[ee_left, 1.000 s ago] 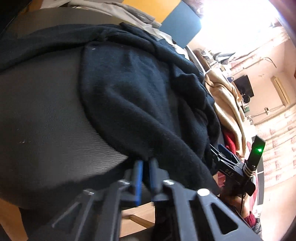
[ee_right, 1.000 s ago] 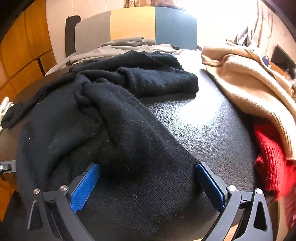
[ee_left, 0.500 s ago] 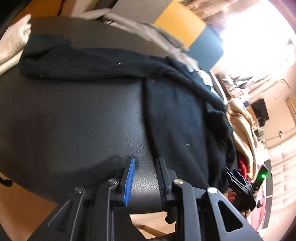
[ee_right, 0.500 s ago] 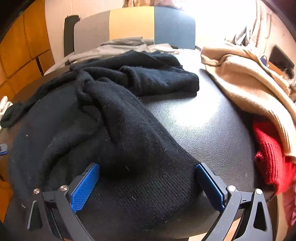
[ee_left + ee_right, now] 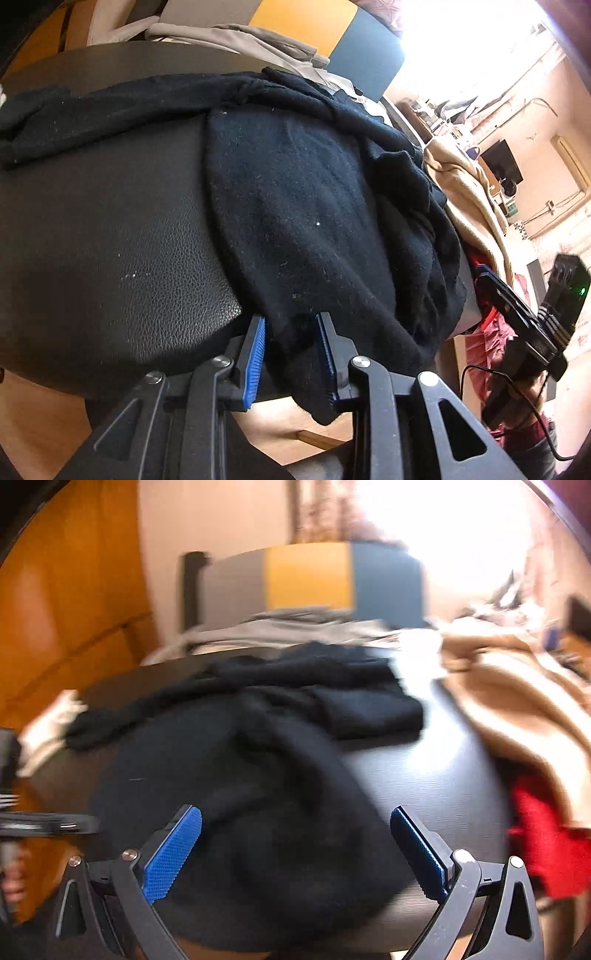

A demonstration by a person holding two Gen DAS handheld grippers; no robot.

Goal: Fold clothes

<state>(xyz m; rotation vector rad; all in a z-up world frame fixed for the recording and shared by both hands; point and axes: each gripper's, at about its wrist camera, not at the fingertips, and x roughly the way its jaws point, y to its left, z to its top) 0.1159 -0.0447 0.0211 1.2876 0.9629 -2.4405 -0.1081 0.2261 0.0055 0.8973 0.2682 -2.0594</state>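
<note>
Since half a second ago, the left gripper [image 5: 291, 354] has moved onto the black sweater's [image 5: 314, 206] hem.

Its blue pads [image 5: 255, 354] sit on either side of a fold of hem at the black table's [image 5: 110, 240] near edge, not yet pressed tight. Further right, the right gripper [image 5: 295, 853] has lifted, jaws wide apart above the sweater, gripping nothing. A beige garment [image 5: 517, 709] and a red one [image 5: 546, 845] lie rightmost.

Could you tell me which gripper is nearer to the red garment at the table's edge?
Right. The right gripper, open over the black sweater, has the red garment just beside its right finger. The left gripper sits across the sweater's hem from it.
</note>
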